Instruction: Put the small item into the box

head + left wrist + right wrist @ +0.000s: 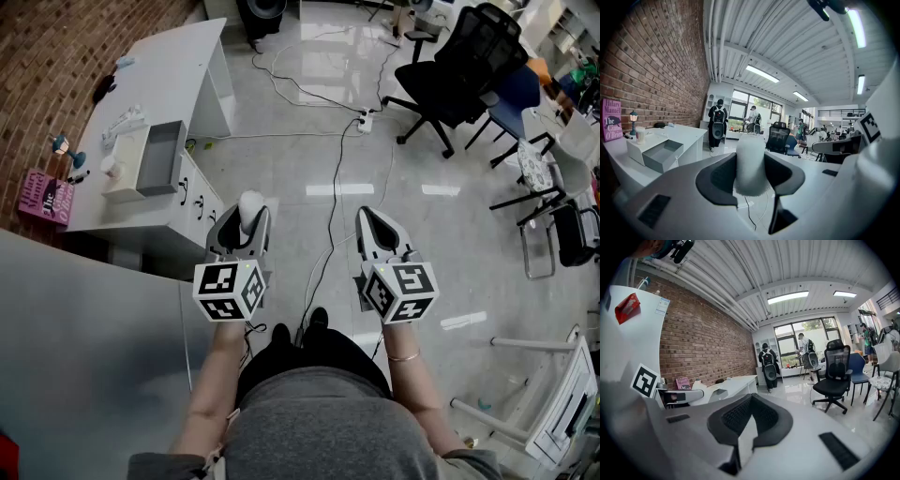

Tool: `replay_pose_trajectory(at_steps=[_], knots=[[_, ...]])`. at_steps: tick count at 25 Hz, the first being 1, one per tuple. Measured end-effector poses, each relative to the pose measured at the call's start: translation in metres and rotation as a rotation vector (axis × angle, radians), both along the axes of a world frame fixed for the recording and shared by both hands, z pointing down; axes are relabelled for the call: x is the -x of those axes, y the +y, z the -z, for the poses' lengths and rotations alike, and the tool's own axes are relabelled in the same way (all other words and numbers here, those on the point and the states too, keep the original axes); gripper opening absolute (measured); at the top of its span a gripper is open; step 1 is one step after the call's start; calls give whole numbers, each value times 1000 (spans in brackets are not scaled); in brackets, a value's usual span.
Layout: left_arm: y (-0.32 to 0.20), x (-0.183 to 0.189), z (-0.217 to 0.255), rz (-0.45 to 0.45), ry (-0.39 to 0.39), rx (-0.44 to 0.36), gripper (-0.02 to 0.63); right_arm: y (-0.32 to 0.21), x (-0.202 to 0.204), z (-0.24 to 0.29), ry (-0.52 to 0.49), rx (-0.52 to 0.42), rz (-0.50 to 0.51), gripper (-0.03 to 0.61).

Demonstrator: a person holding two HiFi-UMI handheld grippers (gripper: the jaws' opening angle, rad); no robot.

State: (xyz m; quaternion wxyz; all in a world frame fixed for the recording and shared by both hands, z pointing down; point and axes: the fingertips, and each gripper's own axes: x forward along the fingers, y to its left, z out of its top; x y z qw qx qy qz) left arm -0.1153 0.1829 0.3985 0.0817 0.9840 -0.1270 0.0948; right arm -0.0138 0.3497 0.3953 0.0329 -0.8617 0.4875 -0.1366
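L gripper held the small white item between its jaws, long axis upright. The box lay fwd-left on the desk, well apart, nearer L side. R gripper jaws were together, empty.

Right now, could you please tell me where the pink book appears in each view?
Head view: pink book at far left, beside the brick wall.
Left gripper view: book at left edge.
Right gripper view: book, small, left of centre.
Shared landmark: white desk.

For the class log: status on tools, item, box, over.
Left tool shut on white item. Right tool shut, empty. Grey box open on desk. Floor cables ahead.
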Motion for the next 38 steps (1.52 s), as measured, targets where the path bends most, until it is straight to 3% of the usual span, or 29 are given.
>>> replay_pose_trajectory(at_steps=[23,38], knots=[[31,-41,3,37,-13,-39,186,33,-46,-13,-70,-47,30,3],[-19,-94,-6,54,-26,-30,186,-5,-96,-23,-99,-42,28,3]])
